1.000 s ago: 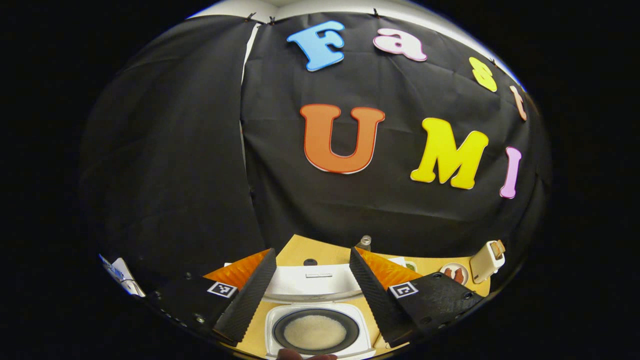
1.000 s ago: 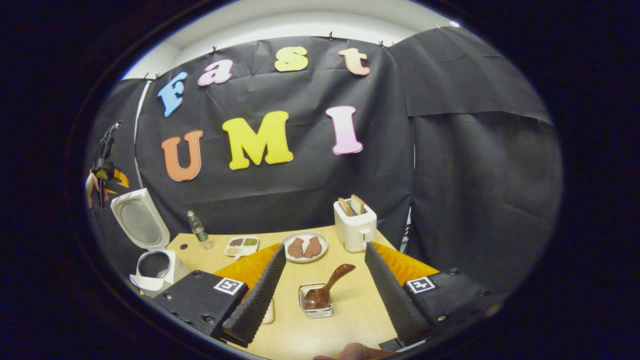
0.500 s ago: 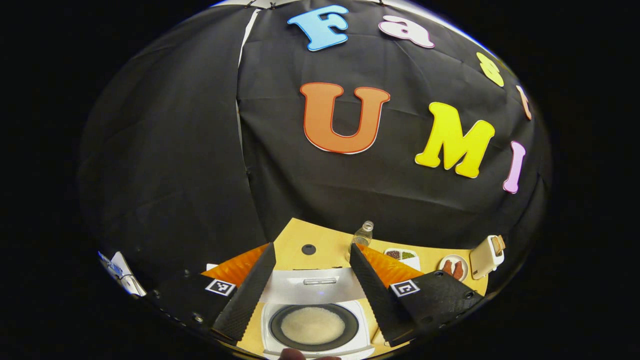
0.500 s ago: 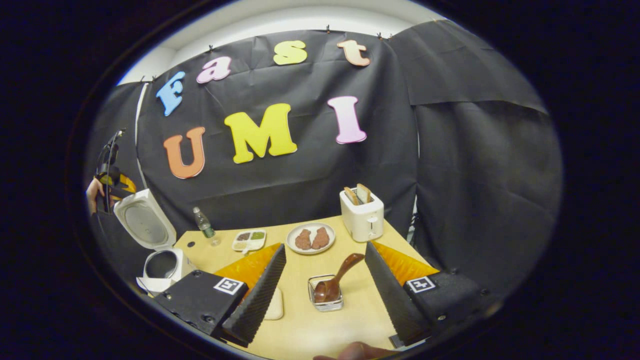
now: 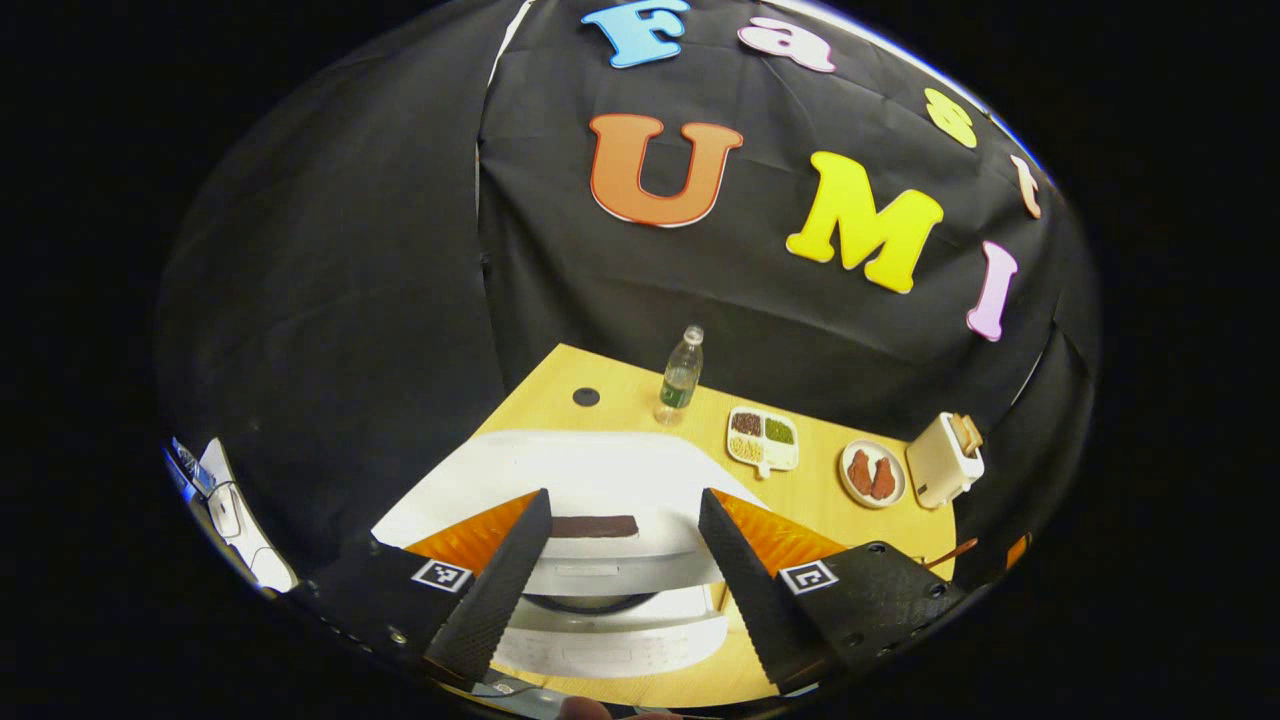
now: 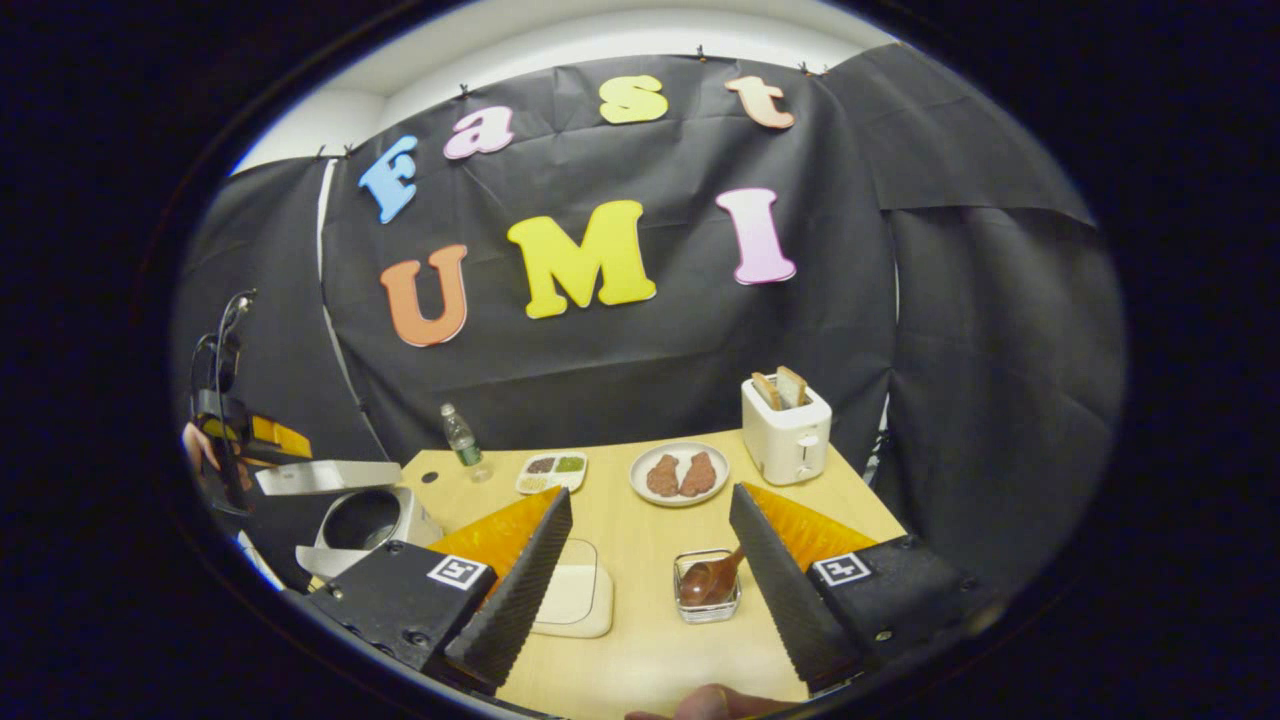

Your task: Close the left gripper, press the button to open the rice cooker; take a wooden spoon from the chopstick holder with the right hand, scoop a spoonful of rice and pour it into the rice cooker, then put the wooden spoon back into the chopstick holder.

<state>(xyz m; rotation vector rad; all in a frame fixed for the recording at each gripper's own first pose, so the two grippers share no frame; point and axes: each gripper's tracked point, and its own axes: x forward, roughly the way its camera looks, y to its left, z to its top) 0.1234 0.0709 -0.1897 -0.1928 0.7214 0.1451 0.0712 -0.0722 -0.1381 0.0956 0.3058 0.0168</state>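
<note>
Left gripper (image 5: pixel 622 585) wide above half-lowered cooker (image 5: pixel 600 620) lid (image 5: pixel 590 480); right gripper (image 6: pixel 650 585) wide, spoon (image 6: pixel 712 578) in holder (image 6: pixel 708 588).

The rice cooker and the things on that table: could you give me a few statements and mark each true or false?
1. The rice cooker's lid is tipped partway down over the pot. True.
2. The wooden spoon rests in the clear holder. True.
3. The toaster is empty. False: bread slices stick out of its top.
4. The right hand-held gripper is clamped on the spoon. False: its fingers stand wide apart, touching nothing.
5. A bottle stands near the table's back edge. True.
6. The round plate is bare. False: two brown pieces lie on it.
</note>
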